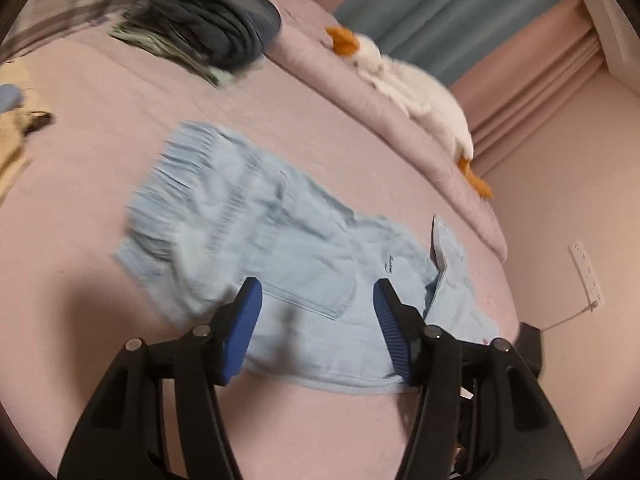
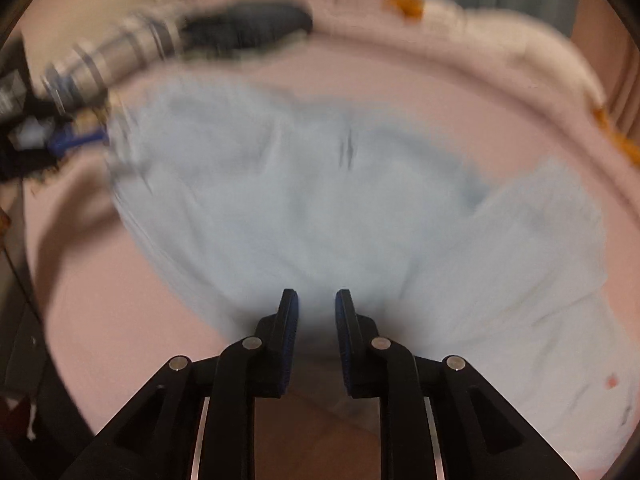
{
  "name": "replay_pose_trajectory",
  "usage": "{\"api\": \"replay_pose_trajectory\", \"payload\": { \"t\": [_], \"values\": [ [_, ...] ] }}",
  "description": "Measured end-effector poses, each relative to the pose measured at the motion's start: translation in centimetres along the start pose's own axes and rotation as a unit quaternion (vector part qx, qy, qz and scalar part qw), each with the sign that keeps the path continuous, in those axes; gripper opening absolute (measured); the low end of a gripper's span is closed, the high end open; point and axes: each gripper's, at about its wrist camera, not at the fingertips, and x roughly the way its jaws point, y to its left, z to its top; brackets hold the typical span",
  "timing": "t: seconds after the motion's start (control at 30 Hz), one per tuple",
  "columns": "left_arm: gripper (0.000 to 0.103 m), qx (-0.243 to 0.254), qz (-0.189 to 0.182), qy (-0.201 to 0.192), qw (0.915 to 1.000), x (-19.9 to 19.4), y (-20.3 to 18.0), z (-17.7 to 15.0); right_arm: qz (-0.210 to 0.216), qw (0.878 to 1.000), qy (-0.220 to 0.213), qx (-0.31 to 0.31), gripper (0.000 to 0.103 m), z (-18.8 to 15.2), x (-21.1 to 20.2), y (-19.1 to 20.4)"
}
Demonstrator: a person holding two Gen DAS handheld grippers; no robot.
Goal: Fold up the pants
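On pink bed sheet [image 1: 120, 140]: light-blue cotton pants [image 1: 280, 240] lie half-folded, rumpled. Left tongs [image 1: 316, 296] apart above cloth, gripping nothing. Right tongs [image 2: 316, 300] slightly apart, nothing between. Risk: loose leg hem springs open, fold skews, because nothing pins it.

Bare bed [image 1: 100, 184] lies open left of the pants [image 1: 280, 240]; a clothes pile [image 1: 216, 28] and plush duck [image 1: 408, 84] crowd the far edge.
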Motion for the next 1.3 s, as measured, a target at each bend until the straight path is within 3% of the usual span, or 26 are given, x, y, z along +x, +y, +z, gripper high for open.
{"api": "replay_pose_trajectory", "payload": {
  "t": [0.07, 0.17, 0.23, 0.3, 0.33, 0.43, 0.57, 0.7, 0.83, 0.87, 0.9, 1.0, 1.23, 1.3],
  "values": [
    [0.058, 0.003, -0.006, 0.020, 0.9998, 1.8, -0.8, 0.0, 0.008, 1.000, -0.008, 0.009, 0.018, 0.0, -0.6, -0.2],
    [0.058, 0.015, -0.011, 0.030, 0.9994, 3.6, -2.0, -0.1, 0.060, 0.996, -0.024, 0.058, 0.019, 0.7, -3.1, -2.6],
    [0.059, 0.021, -0.015, 0.043, 0.9987, 5.2, -2.9, -0.2, 0.067, 0.992, -0.056, 0.095, 0.027, 1.5, -5.2, -5.5],
    [0.059, 0.028, -0.016, 0.056, 0.9979, 6.7, -3.5, -0.4, 0.053, 0.984, -0.074, 0.156, 0.047, 2.4, -6.5, -9.9],
    [0.059, 0.034, -0.015, 0.060, 0.9975, 7.3, -3.8, -0.4, 0.035, 0.980, -0.075, 0.183, 0.047, 2.7, -6.5, -11.7],
    [0.060, 0.061, 0.000, 0.069, 0.9958, 8.7, -4.9, -0.4, -0.022, 0.963, -0.055, 0.262, 0.047, 4.3, -5.3, -17.2],
    [0.063, 0.109, 0.018, 0.070, 0.9914, 9.8, -6.7, 0.1, -0.021, 0.941, -0.021, 0.337, 0.047, 7.2, -1.5, -21.9],
    [0.063, 0.150, 0.016, 0.077, 0.9856, 11.0, -8.3, -0.6, -0.054, 0.934, 0.025, 0.353, 0.047, 10.3, 2.5, -23.8],
    [0.063, 0.154, -0.006, 0.102, 0.9827, 11.7, -8.7, -2.3, -0.091, 0.925, 0.067, 0.362, 0.047, 11.0, 5.6, -24.8],
    [0.063, 0.159, -0.014, 0.105, 0.9816, 11.6, -8.9, -2.7, -0.100, 0.924, 0.077, 0.360, 0.044, 11.0, 6.2, -24.9],
    [0.063, 0.167, -0.025, 0.109, 0.9796, 11.6, -9.4, -3.2, -0.108, 0.924, 0.083, 0.358, 0.030, 11.0, 6.5, -24.8],
    [0.063, 0.192, -0.045, 0.124, 0.9724, 11.9, -10.8, -4.3, -0.101, 0.927, 0.071, 0.353, 0.004, 10.6, 6.4, -25.0],
    [0.061, 0.301, -0.025, 0.145, 0.9422, 14.4, -14.5, -6.7, -0.040, 0.920, -0.036, 0.387, 0.004, 7.3, -0.8, -26.0],
    [0.050, 0.327, -0.005, 0.135, 0.9352, 14.9, -15.3, -7.2, -0.024, 0.914, -0.074, 0.398, 0.004, 6.5, -3.5, -25.4]
  ]
}}
